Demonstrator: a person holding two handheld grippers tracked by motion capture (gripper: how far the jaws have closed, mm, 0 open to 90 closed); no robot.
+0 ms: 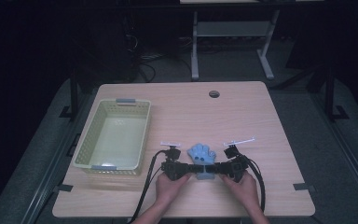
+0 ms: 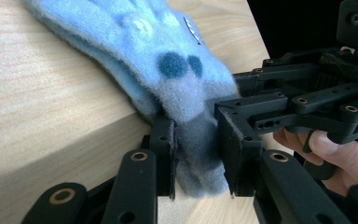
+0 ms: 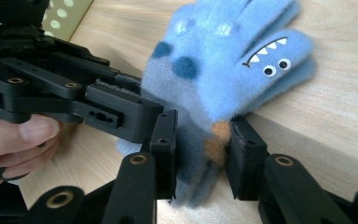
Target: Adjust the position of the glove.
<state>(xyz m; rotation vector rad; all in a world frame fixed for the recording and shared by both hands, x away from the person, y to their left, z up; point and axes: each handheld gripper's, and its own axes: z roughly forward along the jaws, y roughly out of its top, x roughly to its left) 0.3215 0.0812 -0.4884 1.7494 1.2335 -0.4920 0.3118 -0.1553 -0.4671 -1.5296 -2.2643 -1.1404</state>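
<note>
The fuzzy blue monster-face glove (image 1: 202, 155) lies near the table's (image 1: 270, 140) front edge. Left tongs (image 2: 196, 154) and right tongs (image 3: 200, 156) both clench its cuff from opposite sides, probably to stretch or lift it evenly.

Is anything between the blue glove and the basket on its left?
Nothing visible. The fuzzy blue monster glove lies on the wooden table, its cuff gripped by both hand-held grippers, left and right. The tabletop stretch to the pale yellow plastic basket holds only the left gripper's own body and cable.
</note>
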